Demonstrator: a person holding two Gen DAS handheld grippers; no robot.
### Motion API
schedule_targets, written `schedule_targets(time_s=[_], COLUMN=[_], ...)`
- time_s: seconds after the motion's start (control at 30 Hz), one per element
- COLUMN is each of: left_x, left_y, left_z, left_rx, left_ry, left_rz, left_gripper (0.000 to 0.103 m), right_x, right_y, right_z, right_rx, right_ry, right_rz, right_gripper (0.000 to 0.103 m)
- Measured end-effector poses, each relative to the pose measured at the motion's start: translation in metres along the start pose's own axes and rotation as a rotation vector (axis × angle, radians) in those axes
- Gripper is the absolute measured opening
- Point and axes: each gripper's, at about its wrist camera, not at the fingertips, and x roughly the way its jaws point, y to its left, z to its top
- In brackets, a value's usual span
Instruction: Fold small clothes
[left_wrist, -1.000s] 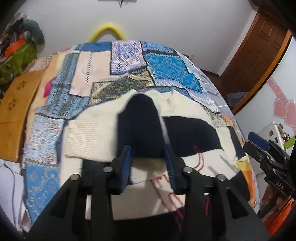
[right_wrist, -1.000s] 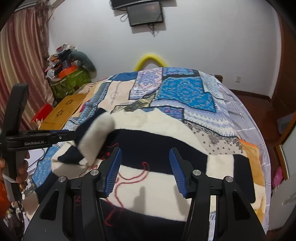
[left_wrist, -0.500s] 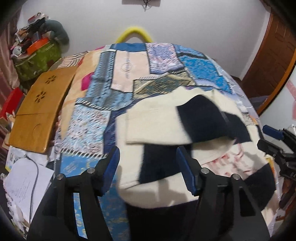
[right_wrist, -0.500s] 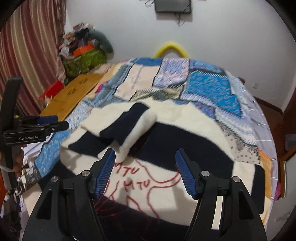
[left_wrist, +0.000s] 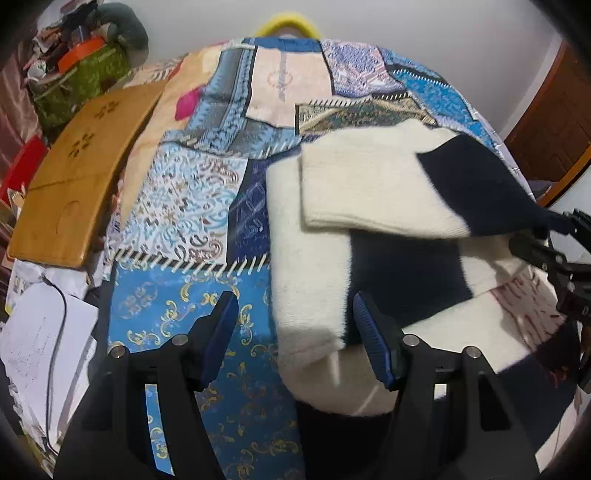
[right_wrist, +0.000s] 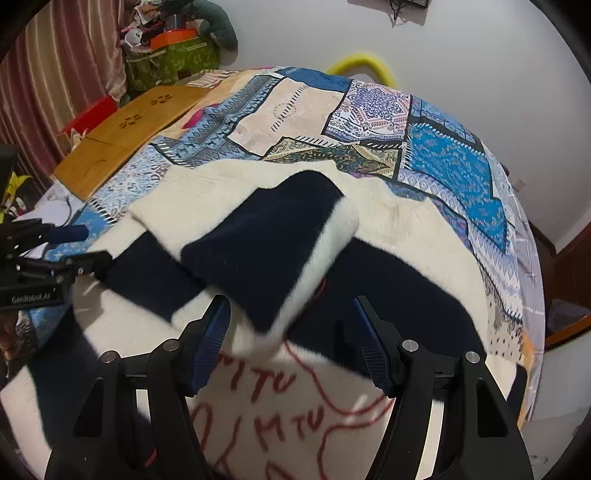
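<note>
Sleeve (left_wrist: 373, 192) now released and laid across the cream-and-navy sweater (right_wrist: 388, 236) at the near edge of the patchwork bed (left_wrist: 207, 192), left gripper (left_wrist: 291, 339) and right gripper (right_wrist: 291, 339) both spread wide and empty, leaving the other sleeve probably next.

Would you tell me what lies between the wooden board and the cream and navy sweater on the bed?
Only the patchwork quilt lies between the wooden board and the sweater; the left wrist view shows this.
</note>
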Motion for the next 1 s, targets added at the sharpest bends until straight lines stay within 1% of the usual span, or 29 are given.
schedule_targets(time_s=[0.1, 0.17, 0.23, 0.3, 0.33, 0.37, 0.43, 0.47, 0.57, 0.73, 0.83, 0.97, 1.0], left_x=[0.011, 0.014, 0.014, 0.015, 0.015, 0.015, 0.016, 0.017, 0.018, 0.018, 0.017, 0.018, 0.018], left_y=[0.004, 0.005, 0.005, 0.004, 0.003, 0.003, 0.002, 0.002, 0.003, 0.002, 0.000, -0.004, -0.005], left_z=[-0.002, -0.004, -0.004, -0.005, -0.004, -0.004, -0.004, -0.004, -0.004, -0.004, -0.005, -0.006, -0.005], left_rx=[-0.031, -0.043, -0.041, -0.032, -0.027, -0.023, -0.020, -0.021, -0.022, -0.018, -0.007, 0.007, 0.008], left_ry=[0.027, 0.027, 0.024, 0.021, 0.020, 0.020, 0.019, 0.021, 0.023, 0.022, 0.020, 0.015, 0.014], left_rz=[-0.021, -0.029, -0.026, -0.019, -0.014, -0.010, -0.003, -0.001, 0.002, 0.017, 0.027, 0.040, 0.045], left_gripper=[0.064, 0.065, 0.067, 0.068, 0.069, 0.069, 0.070, 0.071, 0.071, 0.075, 0.079, 0.080, 0.082], right_x=[0.003, 0.004, 0.006, 0.007, 0.006, 0.006, 0.005, 0.003, -0.004, -0.019, -0.024, -0.027, -0.027], right_y=[0.002, 0.004, 0.007, 0.006, 0.004, 0.001, -0.002, -0.005, -0.011, -0.033, -0.048, -0.065, -0.070], right_z=[0.008, 0.013, 0.018, 0.021, 0.023, 0.023, 0.025, 0.024, 0.024, 0.014, 0.005, -0.010, -0.015], right_rx=[-0.014, -0.036, -0.053, -0.052, -0.044, -0.033, -0.018, -0.010, 0.011, 0.077, 0.127, 0.196, 0.222], right_ry=[-0.013, -0.035, -0.056, -0.079, -0.087, -0.092, -0.096, -0.105, -0.134, -0.176, -0.170, -0.157, -0.149], right_rz=[-0.009, -0.038, -0.069, -0.082, -0.080, -0.076, -0.073, -0.076, -0.089, -0.117, -0.108, -0.088, -0.076], right_gripper=[0.064, 0.064, 0.063, 0.060, 0.051, 0.041, 0.031, 0.027, 0.021, 0.021, 0.021, 0.021, 0.021])
